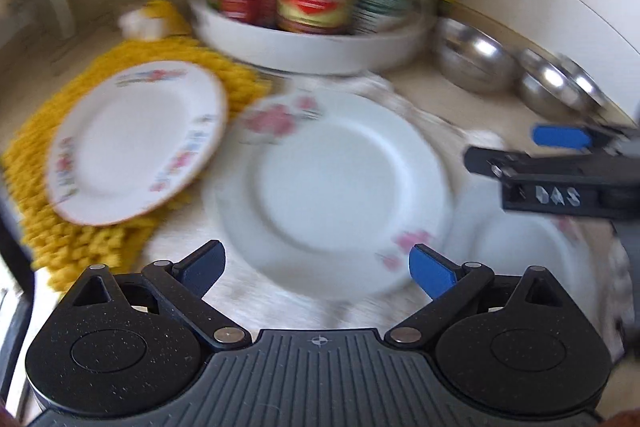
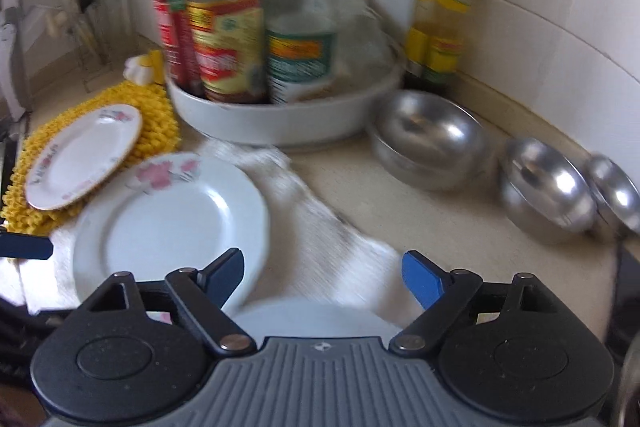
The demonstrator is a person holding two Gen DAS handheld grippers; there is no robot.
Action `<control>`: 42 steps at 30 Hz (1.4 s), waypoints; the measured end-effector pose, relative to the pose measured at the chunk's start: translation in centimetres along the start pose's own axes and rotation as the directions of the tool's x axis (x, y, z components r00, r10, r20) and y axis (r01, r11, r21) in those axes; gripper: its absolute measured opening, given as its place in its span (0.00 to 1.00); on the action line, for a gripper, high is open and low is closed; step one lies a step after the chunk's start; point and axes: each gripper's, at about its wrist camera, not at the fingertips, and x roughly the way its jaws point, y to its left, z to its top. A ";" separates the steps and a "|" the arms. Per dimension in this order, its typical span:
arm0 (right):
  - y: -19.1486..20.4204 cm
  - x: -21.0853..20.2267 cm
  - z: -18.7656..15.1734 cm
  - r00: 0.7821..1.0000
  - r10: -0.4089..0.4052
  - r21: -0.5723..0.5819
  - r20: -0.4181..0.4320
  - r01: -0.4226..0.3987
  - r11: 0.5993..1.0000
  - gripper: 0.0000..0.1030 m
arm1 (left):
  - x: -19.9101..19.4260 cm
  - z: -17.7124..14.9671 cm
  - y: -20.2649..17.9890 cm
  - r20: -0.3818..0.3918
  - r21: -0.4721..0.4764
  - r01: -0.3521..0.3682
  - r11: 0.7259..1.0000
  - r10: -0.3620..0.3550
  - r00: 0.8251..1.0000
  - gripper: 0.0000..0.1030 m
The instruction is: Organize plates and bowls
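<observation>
Both grippers [image 1: 316, 269] [image 2: 323, 277] apparently empty above plates [image 1: 332, 193]

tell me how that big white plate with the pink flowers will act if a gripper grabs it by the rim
The white flowered plate looks like glazed ceramic, so probably stiff, slick under the fingers and breakable if dropped. It lies flat on a white cloth, so a push may drag the cloth along. Gripped at one edge, it would likely sag downward.
</observation>
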 end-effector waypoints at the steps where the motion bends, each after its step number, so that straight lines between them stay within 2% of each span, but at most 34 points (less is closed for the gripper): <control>1: -1.0 -0.5 -0.7 1.000 -0.021 0.020 -0.013 0.021 1.000 0.86 | -0.2 -0.3 -0.8 -0.006 0.039 0.041 0.998 -0.041 0.999 0.97; 3: -2.8 -1.5 -2.0 0.998 -0.051 0.047 -0.038 0.053 0.997 0.86 | -0.2 -0.8 -2.4 -0.030 0.120 0.134 0.984 -0.131 0.991 0.97; 6: -4.8 -2.7 -4.0 0.995 -0.069 0.090 -0.076 0.076 0.993 0.84 | 0.9 -1.3 -4.4 -0.091 0.163 0.200 0.966 -0.187 0.978 0.97; 8: -5.6 -2.9 -5.3 0.993 -0.032 0.123 -0.112 0.046 0.991 0.78 | 1.5 -1.6 -5.3 -0.103 0.171 0.210 0.963 -0.194 0.975 0.98; 11: -6.5 -2.7 -7.1 0.988 0.029 0.182 -0.150 -0.001 0.983 0.75 | 1.8 -1.7 -6.8 -0.101 0.204 0.210 0.956 -0.193 0.976 0.98; 13: -6.8 -2.7 -8.0 0.985 0.094 0.227 -0.145 -0.059 0.972 0.74 | 2.3 -1.8 -7.7 -0.129 0.211 0.241 0.947 -0.217 0.968 0.98; 16: -6.3 -2.7 -8.2 0.984 0.135 0.214 -0.115 -0.109 0.971 0.74 | 3.2 -2.5 -8.5 -0.162 0.224 0.225 0.948 -0.191 0.968 0.98; 18: -6.2 -2.6 -8.2 0.980 0.175 0.225 -0.096 -0.150 0.963 0.76 | 3.3 -2.8 -8.5 -0.148 0.223 0.225 0.949 -0.195 0.970 0.98; 20: -5.8 -2.4 -8.3 0.982 0.168 0.193 -0.086 -0.149 0.970 0.76 | 3.5 -2.6 -8.3 -0.142 0.215 0.257 0.942 -0.230 0.963 0.98; 22: -5.5 -2.5 -8.4 0.983 0.162 0.175 -0.082 -0.146 0.974 0.76 | 3.7 -2.3 -8.5 -0.132 0.191 0.256 0.948 -0.234 0.963 0.99; 29: -7.3 -3.7 -8.6 0.972 0.225 0.268 -0.071 -0.198 0.943 0.76 | 2.9 -1.8 -9.4 -0.090 0.192 0.226 0.955 -0.212 0.973 0.97; 32: -7.7 -4.8 -8.7 0.973 0.222 0.270 -0.064 -0.197 0.942 0.76 | 2.6 -1.8 -10.1 -0.067 0.230 0.227 0.946 -0.218 0.974 0.98; 34: -7.8 -5.1 -8.6 0.974 0.217 0.272 -0.061 -0.193 0.943 0.76 | 3.2 -1.7 -10.2 -0.084 0.225 0.227 0.948 -0.213 0.973 0.97; 37: -7.8 -5.1 -8.2 0.977 0.205 0.272 -0.061 -0.181 0.945 0.76 | 3.7 -1.4 -9.4 -0.104 0.200 0.225 0.954 -0.208 0.973 0.91; 39: -7.9 -5.0 -7.8 0.981 0.186 0.271 -0.062 -0.163 0.949 0.76 | 3.0 -1.2 -8.3 -0.086 0.195 0.223 0.955 -0.210 0.974 0.91; 42: -7.9 -5.4 -6.8 0.986 0.163 0.251 -0.031 -0.150 0.956 0.76 | 1.5 -1.0 -6.5 -0.036 0.176 0.177 0.968 -0.173 0.984 0.94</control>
